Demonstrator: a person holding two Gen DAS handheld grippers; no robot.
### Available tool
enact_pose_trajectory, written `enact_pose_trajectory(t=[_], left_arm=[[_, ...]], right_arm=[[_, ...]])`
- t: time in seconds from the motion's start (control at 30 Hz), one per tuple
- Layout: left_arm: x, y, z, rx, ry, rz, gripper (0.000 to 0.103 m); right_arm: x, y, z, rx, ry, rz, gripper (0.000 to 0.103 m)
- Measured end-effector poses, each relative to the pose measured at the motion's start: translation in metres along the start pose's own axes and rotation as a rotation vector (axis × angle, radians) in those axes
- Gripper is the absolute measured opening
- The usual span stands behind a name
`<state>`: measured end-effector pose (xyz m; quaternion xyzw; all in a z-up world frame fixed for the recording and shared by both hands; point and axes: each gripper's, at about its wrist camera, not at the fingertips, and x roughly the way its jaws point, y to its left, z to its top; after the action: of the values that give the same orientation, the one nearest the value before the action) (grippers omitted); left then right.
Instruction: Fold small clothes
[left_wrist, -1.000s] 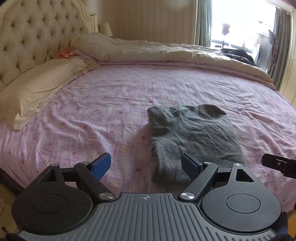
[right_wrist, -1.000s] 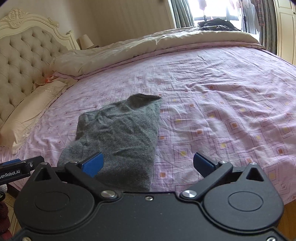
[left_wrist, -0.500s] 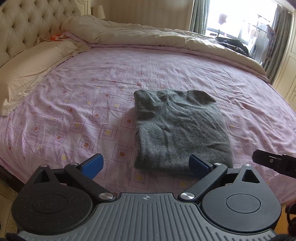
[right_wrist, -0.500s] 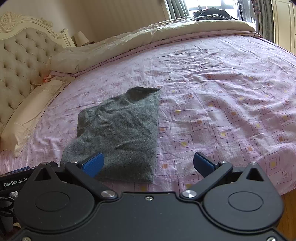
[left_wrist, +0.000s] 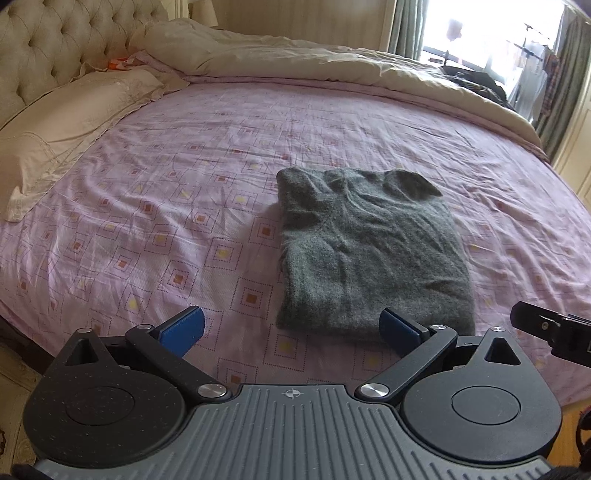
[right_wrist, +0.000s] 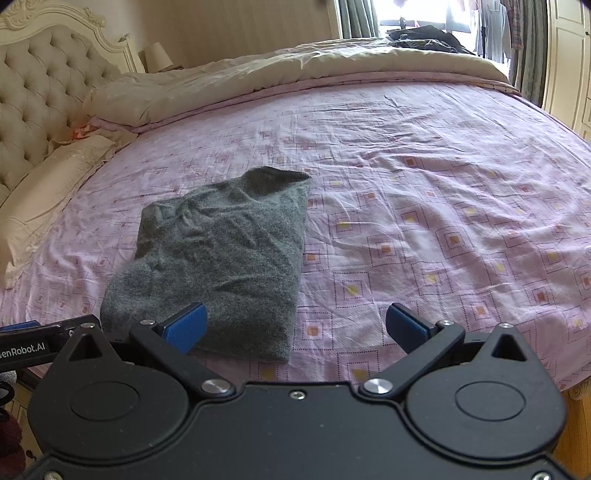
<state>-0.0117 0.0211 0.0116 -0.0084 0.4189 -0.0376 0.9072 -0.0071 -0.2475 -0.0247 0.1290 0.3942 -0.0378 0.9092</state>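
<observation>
A grey knitted sweater (left_wrist: 369, 247) lies folded into a rectangle on the pink patterned bedsheet (left_wrist: 184, 206); it also shows in the right wrist view (right_wrist: 221, 258). My left gripper (left_wrist: 291, 328) is open and empty, held near the sweater's near edge, above the bed's front edge. My right gripper (right_wrist: 295, 326) is open and empty, near the sweater's near right corner. The right gripper's side shows in the left wrist view (left_wrist: 550, 326).
A cream pillow (left_wrist: 66, 122) and tufted headboard (left_wrist: 48, 48) are at the left. A beige duvet (left_wrist: 332, 66) is bunched along the far side. Dark clothes (right_wrist: 424, 40) lie at the far corner by the window.
Both grippers have pulled back and risen from the sweater toward the bed's front edge. The sweater has not moved. Both grippers stay open.
</observation>
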Motion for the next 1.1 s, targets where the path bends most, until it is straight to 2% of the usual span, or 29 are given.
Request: enact_pose_trajectory(t=[0.17,0.3,0.63,1.1], left_arm=[[-0.0002,-0.004,0.0033,0.03,0.032,0.034,0.103],[0.0006,-0.0034,0.0042,0.031,0.05,0.02,0.103],[0.002,-0.0046,0.0041,0.032,0.066,0.0,0.102],[0.0036,-0.005,0.0059,0.033,0.062,0.019,0.102]], right_arm=[[-0.0002,0.0002,0.0029,0.024,0.029,-0.009,0.103],[-0.0014,0.0009,0.0049,0.032,0.042,-0.017,0.103],[-0.0007,0.0011,0.0052,0.045,0.063,0.004,0.103],[0.0048,0.0006,0.0044,0.043,0.072,0.001,0.103]])
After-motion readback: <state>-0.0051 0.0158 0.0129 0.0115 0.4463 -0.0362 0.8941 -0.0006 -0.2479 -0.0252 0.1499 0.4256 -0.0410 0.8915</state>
